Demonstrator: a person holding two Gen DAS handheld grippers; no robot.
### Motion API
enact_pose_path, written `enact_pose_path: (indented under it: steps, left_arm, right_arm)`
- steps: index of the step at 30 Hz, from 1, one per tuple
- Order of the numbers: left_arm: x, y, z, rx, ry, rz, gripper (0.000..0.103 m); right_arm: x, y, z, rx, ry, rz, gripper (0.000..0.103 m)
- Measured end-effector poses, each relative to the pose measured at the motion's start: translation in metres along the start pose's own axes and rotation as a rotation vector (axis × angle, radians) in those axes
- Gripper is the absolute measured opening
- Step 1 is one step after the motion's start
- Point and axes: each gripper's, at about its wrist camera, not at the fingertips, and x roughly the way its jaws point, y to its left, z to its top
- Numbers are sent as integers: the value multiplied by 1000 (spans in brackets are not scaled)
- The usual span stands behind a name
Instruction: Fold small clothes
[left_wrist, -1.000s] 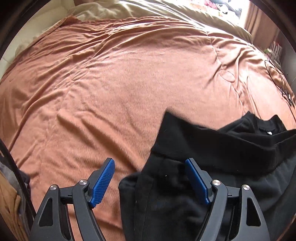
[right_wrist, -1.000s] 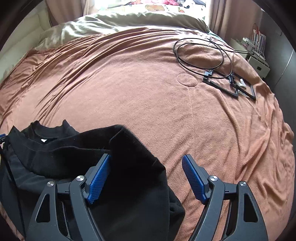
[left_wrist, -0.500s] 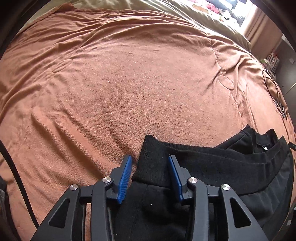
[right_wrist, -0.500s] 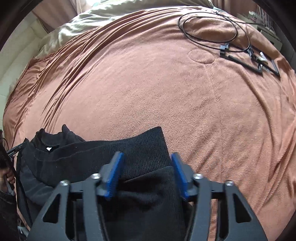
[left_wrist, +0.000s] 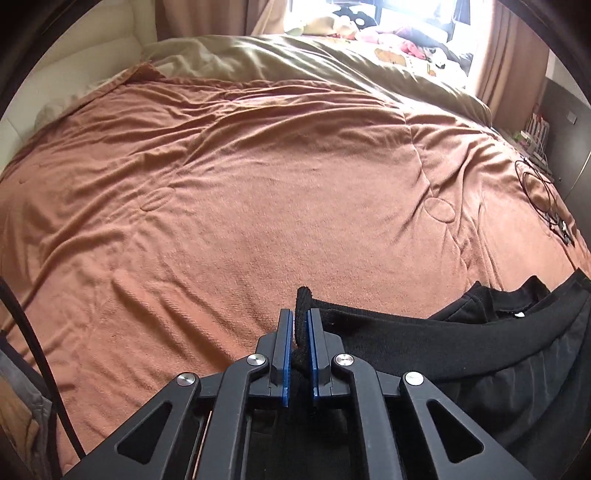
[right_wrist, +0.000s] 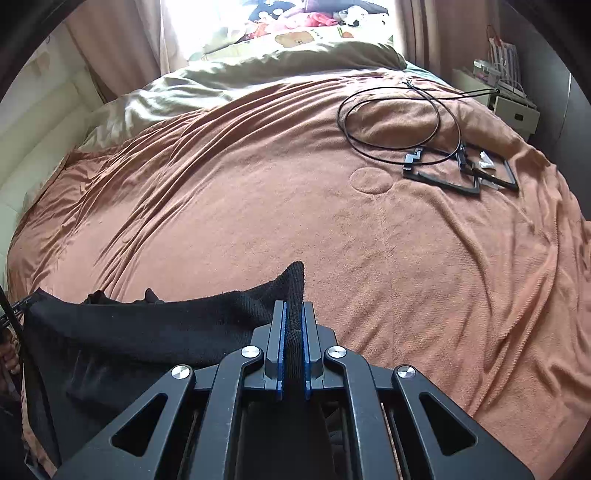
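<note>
A black garment (left_wrist: 424, 339) with a ribbed hem lies on the rust-brown blanket (left_wrist: 258, 203) at the near right of the left wrist view. My left gripper (left_wrist: 299, 314) has its jaws closing, and its blue pads press on the hem's left corner. In the right wrist view the same black garment (right_wrist: 166, 321) spreads to the near left. My right gripper (right_wrist: 293, 306) has its jaws closing too, pads squeezing the hem's right corner, which sticks up beyond the tips. The hem stretches between the two grippers, and the neckline shows behind it.
A looped black cable (right_wrist: 391, 122) and black frame pieces (right_wrist: 461, 173) lie on the blanket (right_wrist: 258, 203) at the far right. An olive duvet (left_wrist: 314, 62) covers the head of the bed. A bedside unit (right_wrist: 513, 110) stands at the right.
Both grippers went from wide open beside the garment to clamped on the ribbed hem corners. The hem is now pulled out straighter between them, and both views tilted up toward the bed's head.
</note>
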Motion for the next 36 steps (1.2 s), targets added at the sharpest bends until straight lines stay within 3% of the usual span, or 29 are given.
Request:
enact_pose_path:
  steps: [5,8,10,11,13,14,15,18,20,23,26,28,32,36]
  left_arm:
    - [-4,3,4,-15,-28,25,8]
    - [6,2,5,-23,-14,27,8]
    - [18,1,2,-24,22,23,10]
    - [24,0,1,-25,49,24,11]
    - [33,-1,-3,-35,90,30,11]
    - [33,0,-4,-39,93,34,11]
    - [31,-1,-7,-39,93,30,12]
    - [25,-4,-12,-19,96,13,25]
    - [20,-8,-15,1,96,3,27]
    - [12,-17,-19,15,106,-33,27]
    - [6,-30,-24,45,124,-61,30]
    - [5,-41,-29,77,142,-83,41]
    - [11,-61,-40,130,173,-112,42]
    - [28,-77,-47,176,212,-119,42]
  right_arm:
    - [1,8,-6,6,-25,-41,3]
    - [16,14,-9,-3,25,-87,5]
    - [25,18,-12,-6,73,-111,12]
    - [26,20,-12,-11,80,-123,17]
    - [20,24,-12,-31,63,-126,41]
    - [12,27,-12,-43,40,-132,62]
    - [6,29,-11,-52,22,-135,65]
    - [-13,41,-12,-98,-8,-113,65]
    - [-23,56,-16,-139,-16,-117,64]
    - [-24,69,-26,-175,52,-71,49]
    - [-10,87,-36,-229,131,-29,45]
    - [-2,100,-43,-268,161,-14,45]
    - [19,122,-52,-321,218,25,39]
    - [46,128,-43,-361,238,4,39]
